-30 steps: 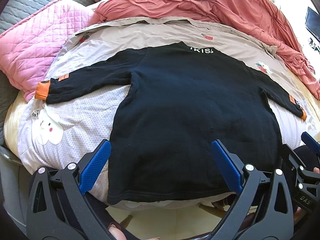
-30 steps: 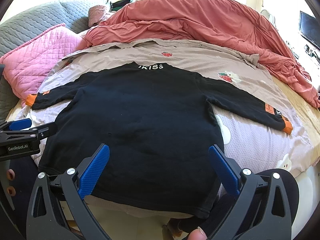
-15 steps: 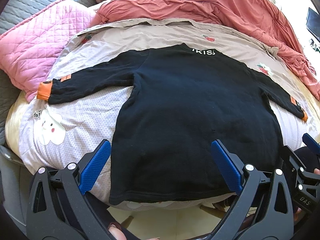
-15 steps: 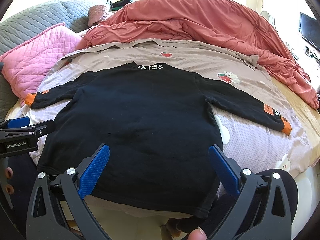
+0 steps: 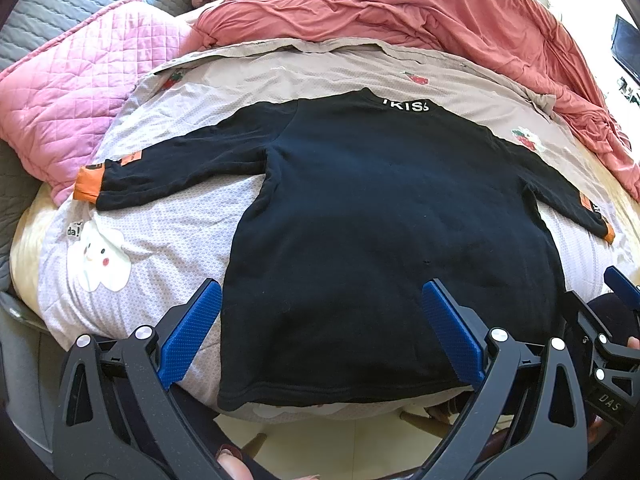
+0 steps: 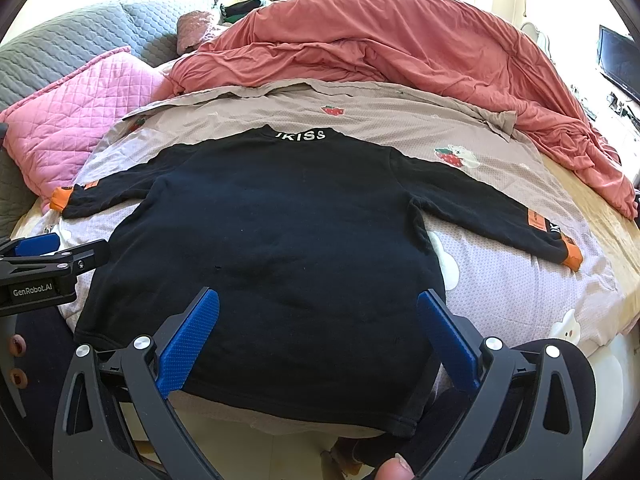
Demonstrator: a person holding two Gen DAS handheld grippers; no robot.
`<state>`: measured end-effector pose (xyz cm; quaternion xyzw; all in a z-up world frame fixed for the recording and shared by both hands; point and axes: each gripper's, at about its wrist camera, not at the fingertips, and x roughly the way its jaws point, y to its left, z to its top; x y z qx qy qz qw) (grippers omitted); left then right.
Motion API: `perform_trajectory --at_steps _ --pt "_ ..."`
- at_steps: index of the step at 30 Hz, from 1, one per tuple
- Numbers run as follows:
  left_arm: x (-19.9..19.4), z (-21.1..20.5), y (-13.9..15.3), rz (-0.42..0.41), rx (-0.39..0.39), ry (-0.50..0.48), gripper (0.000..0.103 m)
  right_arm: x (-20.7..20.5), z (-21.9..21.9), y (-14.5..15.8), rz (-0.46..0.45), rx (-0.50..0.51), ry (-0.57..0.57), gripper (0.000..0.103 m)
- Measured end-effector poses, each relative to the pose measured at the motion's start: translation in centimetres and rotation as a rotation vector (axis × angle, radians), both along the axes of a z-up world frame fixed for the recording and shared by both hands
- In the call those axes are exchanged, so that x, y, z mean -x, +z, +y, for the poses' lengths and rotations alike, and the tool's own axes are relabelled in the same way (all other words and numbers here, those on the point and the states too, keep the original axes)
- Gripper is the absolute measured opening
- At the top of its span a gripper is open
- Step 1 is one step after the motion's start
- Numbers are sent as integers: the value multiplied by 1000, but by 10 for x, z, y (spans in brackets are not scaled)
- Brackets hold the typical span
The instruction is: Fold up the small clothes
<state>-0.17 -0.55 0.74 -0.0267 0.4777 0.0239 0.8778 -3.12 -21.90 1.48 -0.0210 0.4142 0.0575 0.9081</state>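
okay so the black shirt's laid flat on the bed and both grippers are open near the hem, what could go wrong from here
1. The shirt hem hangs past the bed edge, so a pinch there may drag the whole shirt off instead of folding it.
2. The shirt lies on a thin sheet; the left gripper or right gripper could catch both layers.
3. Both sleeves are spread wide, so one may trail or bunch in a fold.
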Motion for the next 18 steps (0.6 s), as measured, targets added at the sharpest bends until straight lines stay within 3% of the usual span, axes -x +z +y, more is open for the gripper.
perform_trajectory --at_steps 18 --pt "-6 -3 -3 8 18 -5 94 -9 -5 3 10 -30 -23 99"
